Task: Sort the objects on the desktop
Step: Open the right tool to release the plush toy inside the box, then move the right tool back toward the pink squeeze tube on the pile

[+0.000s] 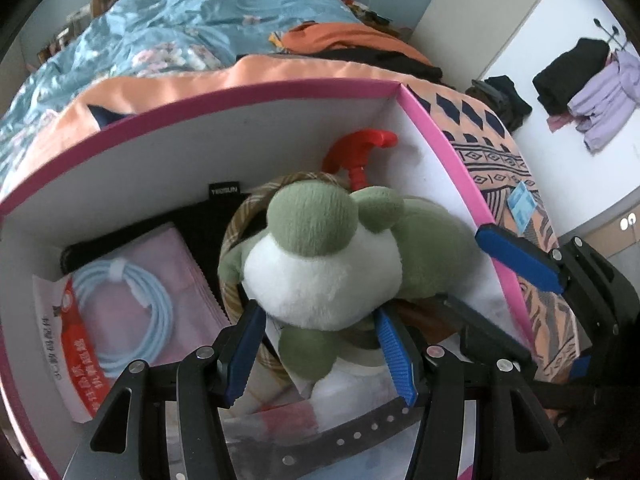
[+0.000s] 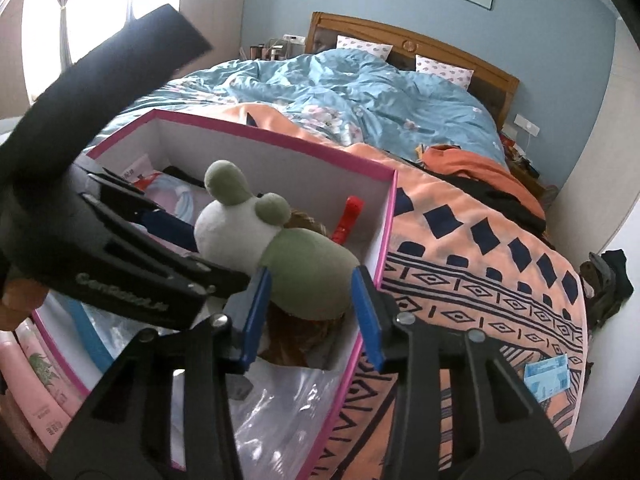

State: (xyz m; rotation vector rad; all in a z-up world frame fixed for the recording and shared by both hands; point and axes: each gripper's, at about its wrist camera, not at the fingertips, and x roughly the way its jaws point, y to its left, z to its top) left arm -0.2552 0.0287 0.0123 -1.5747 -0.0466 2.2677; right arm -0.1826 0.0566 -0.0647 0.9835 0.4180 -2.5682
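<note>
Pinching the plush frog low between its blue pads, the left gripper steadies it over the pink box; the right gripper brackets its green body, contact unclear.

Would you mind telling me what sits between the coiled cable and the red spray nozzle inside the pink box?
The green and white plush toy sits between the cable and the nozzle, seen in the left wrist view.

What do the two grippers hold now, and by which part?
Both grip the green and white plush toy: the left gripper at its white head, the right gripper around its green body, over the pink box.
</note>
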